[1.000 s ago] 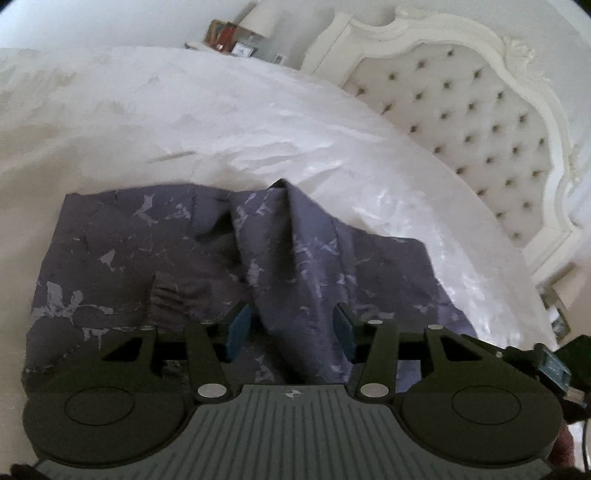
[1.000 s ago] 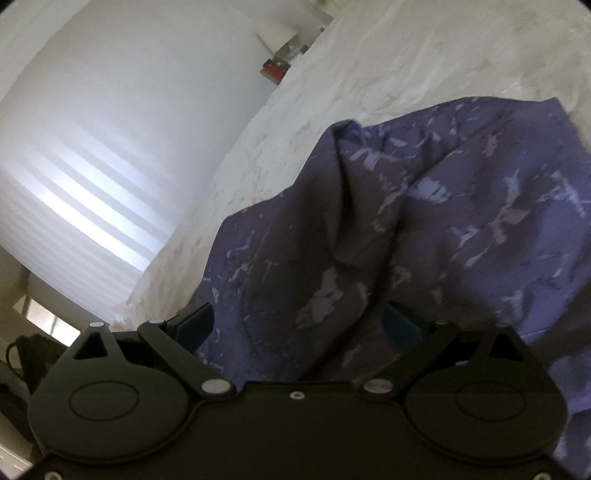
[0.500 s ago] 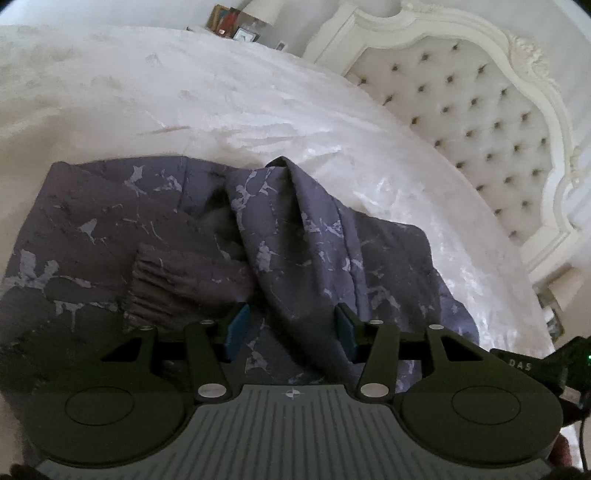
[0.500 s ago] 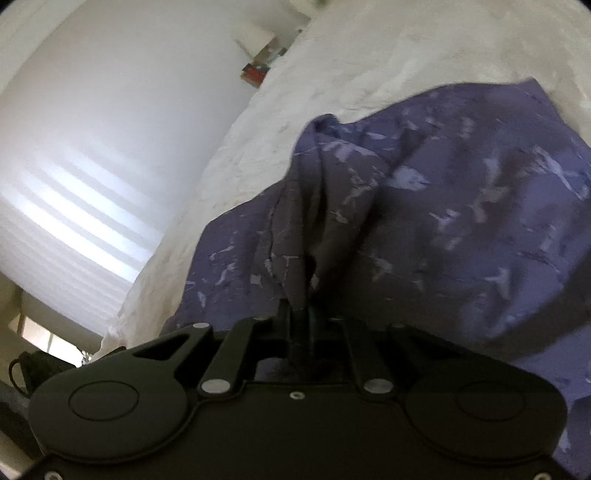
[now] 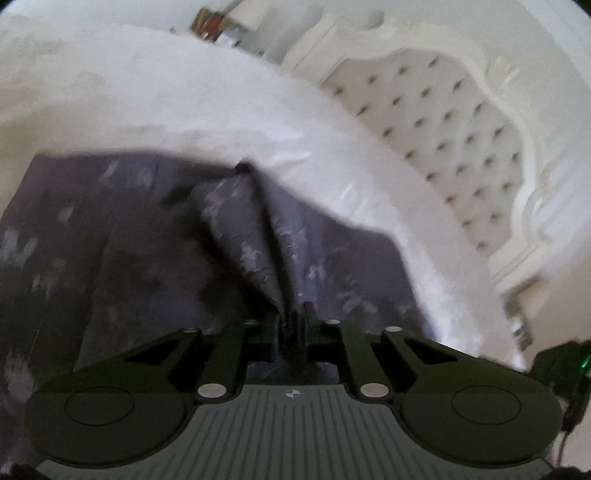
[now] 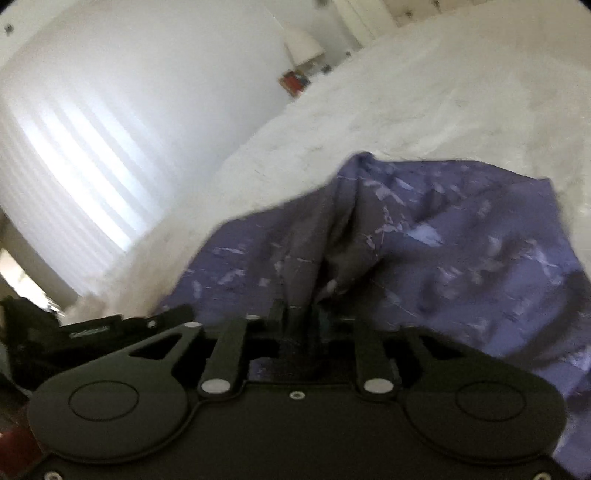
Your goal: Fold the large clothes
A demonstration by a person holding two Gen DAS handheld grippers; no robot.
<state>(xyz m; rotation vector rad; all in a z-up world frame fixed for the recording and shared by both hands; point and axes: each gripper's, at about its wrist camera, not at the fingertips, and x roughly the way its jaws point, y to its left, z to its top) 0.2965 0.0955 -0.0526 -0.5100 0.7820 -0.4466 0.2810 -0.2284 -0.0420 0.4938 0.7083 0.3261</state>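
A large purple garment [image 5: 147,258] with pale streaks lies spread on a white bed cover [image 5: 147,92]. In the left wrist view, my left gripper [image 5: 291,325] pinches a raised ridge of the cloth; its jaws are closing, and the fold runs taut away from them. The right wrist view shows the same garment [image 6: 461,240] bunched up toward my right gripper [image 6: 301,317]. A gathered wad of cloth sits between its narrow-set fingers, and those jaws are opening slightly. Both views are blurred.
A white tufted headboard [image 5: 443,129] stands at the right of the bed. At the far corner is a nightstand with books [image 5: 214,26] and a lamp [image 6: 303,48]. A bright window blind [image 6: 74,147] fills the left wall. White bed cover [image 6: 406,92] stretches beyond the garment.
The left jaws, apart before, have shut on the raised fold and pulled it taut. The right jaws went from wide open to closed on bunched cloth and rose a little.
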